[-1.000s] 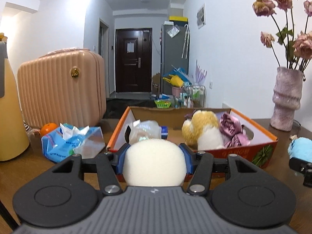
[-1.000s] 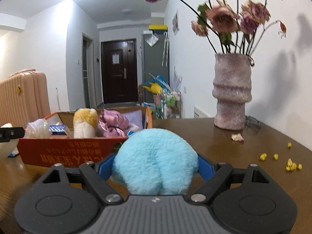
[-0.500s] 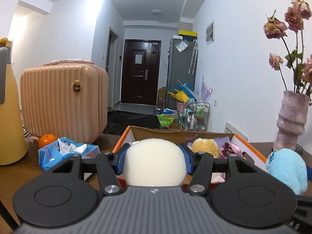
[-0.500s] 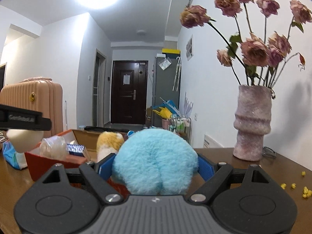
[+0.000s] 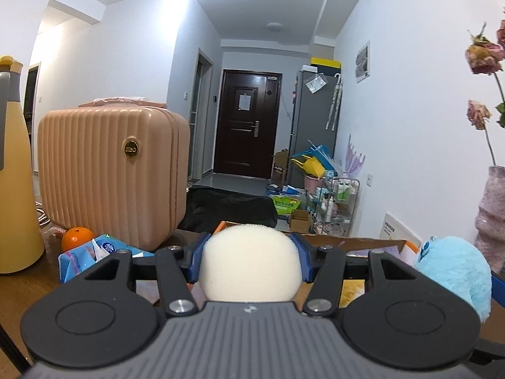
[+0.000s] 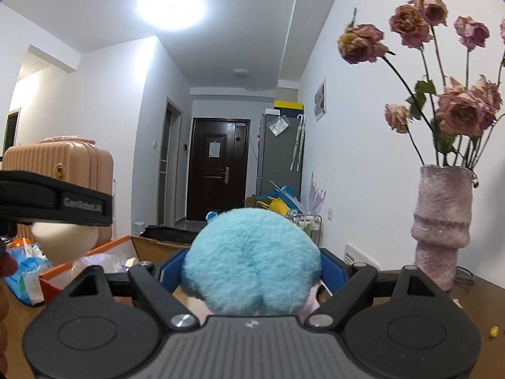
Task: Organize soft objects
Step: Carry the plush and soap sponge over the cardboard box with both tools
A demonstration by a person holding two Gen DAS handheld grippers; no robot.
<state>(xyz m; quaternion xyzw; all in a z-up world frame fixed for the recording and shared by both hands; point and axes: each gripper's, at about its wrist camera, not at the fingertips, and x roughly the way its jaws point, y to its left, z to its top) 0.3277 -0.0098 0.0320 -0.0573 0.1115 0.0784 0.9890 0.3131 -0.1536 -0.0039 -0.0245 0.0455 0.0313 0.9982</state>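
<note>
Collision risk is the main concern: both loads hang close together above the orange-rimmed cardboard box [image 6: 94, 254], and the blue plush ball [image 6: 252, 260] sits just beside the left tongs [image 5: 251, 260], so a careless release could knock one item against the other or drop it over the box wall onto the tabletop [image 5: 22, 287]. Foam may also spring sideways when freed. Left tongs are part closed, pads pressing both sides of the cream foam ball [image 5: 251, 263]. Right tongs [image 6: 252, 268] stand wider, blue pads clamped on the plush ball. Neither item touches the box yet.
</note>
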